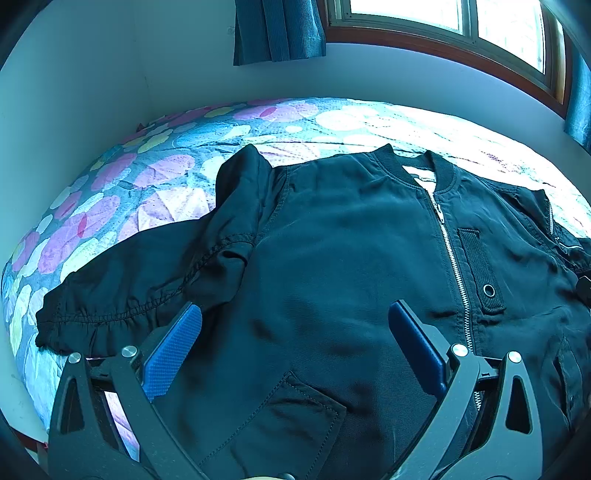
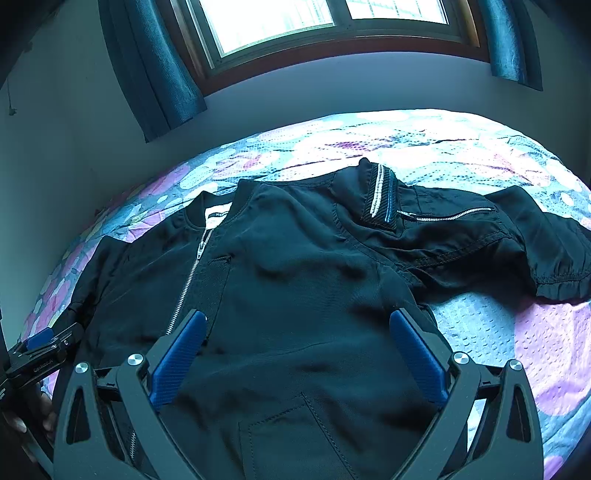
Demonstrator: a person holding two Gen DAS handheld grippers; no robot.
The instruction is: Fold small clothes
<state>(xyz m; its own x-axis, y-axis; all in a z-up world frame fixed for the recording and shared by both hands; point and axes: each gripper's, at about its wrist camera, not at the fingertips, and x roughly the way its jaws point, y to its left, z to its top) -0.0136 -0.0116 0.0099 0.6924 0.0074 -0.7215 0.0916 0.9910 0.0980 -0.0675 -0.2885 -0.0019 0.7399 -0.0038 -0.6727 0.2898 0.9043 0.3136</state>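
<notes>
A small black zip-up jacket lies face up and spread out on a flower-patterned bedspread, collar toward the window. Its silver zipper runs down the front, zipped. In the left wrist view one sleeve stretches out to the left. My left gripper hovers open over the jacket's left front panel, nothing between its blue pads. In the right wrist view the jacket fills the middle, its other sleeve reaching right. My right gripper is open above the right front panel. The left gripper shows at the left edge.
The bedspread lies bare to the right of the jacket and beyond the collar. A wall borders the bed on the left and far side. A window with dark blue curtains stands behind the bed.
</notes>
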